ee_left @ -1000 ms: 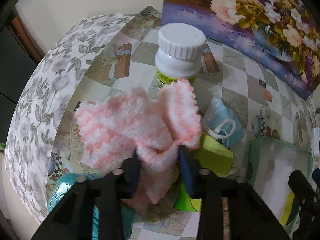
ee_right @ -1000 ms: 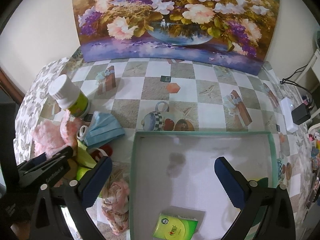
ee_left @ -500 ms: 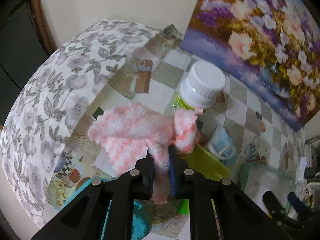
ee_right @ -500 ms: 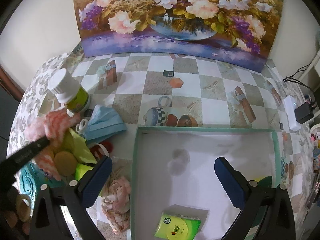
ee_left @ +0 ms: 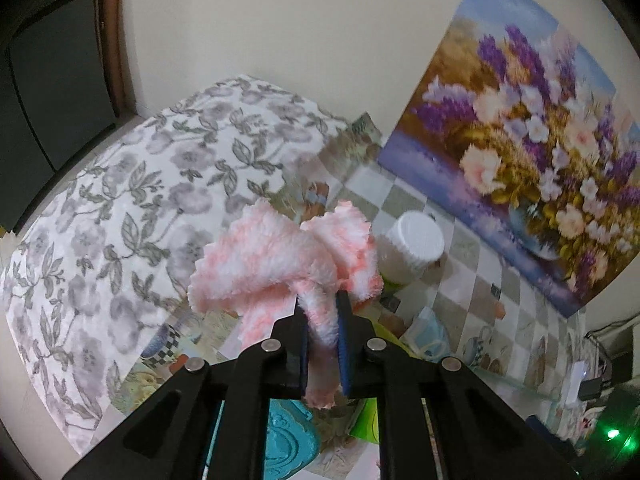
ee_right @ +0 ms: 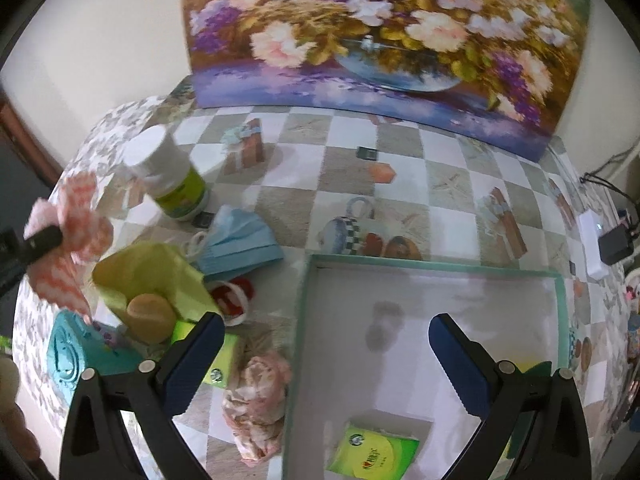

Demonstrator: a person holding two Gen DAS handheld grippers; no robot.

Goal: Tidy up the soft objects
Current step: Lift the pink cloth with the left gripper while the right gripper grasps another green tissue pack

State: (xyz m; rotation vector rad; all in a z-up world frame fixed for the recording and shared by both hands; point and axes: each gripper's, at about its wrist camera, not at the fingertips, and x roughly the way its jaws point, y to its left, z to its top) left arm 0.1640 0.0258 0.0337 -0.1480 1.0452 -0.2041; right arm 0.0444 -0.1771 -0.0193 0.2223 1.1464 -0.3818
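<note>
My left gripper (ee_left: 322,304) is shut on a fluffy pink and white cloth (ee_left: 280,260) and holds it up above the table; the cloth also shows at the left of the right wrist view (ee_right: 76,236). My right gripper (ee_right: 326,334) is open and empty, above the near left part of a white box with a green rim (ee_right: 432,268). A green tissue pack (ee_right: 374,454) lies in the box. On the table to its left lie a blue face mask (ee_right: 240,242), a yellow-green cloth (ee_right: 160,276) and a crumpled pink floral cloth (ee_right: 260,400).
A white pill bottle with a green label (ee_right: 168,176) stands at the back left. A teal embossed case (ee_right: 76,356), a tan round thing (ee_right: 150,314) and a red and white item (ee_right: 232,296) lie left of the box. A flower painting (ee_right: 380,40) leans against the wall.
My left gripper has closed on the pink cloth and lifted it up off the pile, and its view has tilted up toward the wall. My right gripper has stayed open over the box.
</note>
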